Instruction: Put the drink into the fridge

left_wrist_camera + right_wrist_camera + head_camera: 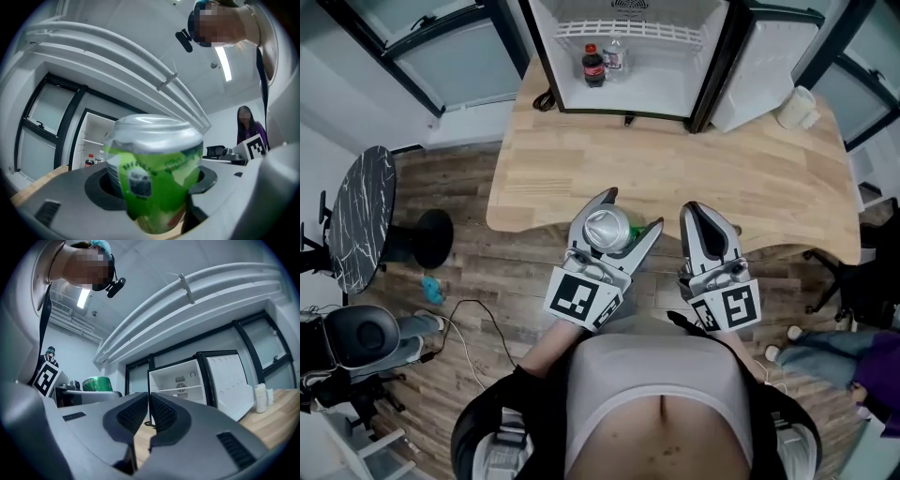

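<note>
Can (607, 228) pinched upright in left tool (634, 208), well short of fridge (666, 89), over table (675, 159) edge farthest from it. Right tool (694, 212) pressed together, empty. Carry level to fridge; set down right of cola bottle (593, 66); release once seated.

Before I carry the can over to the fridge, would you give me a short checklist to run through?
1. Grip: left tool shut on green can: ok.
2. Spare hand: right tool empty, jaws together: ok.
3. Access: fridge door open: ok.
4. Room: free floor in fridge beside cola bottle: ok.
5. Path: table bare between can and fridge: ok.
6. Can sealed: cannot tell.
</note>
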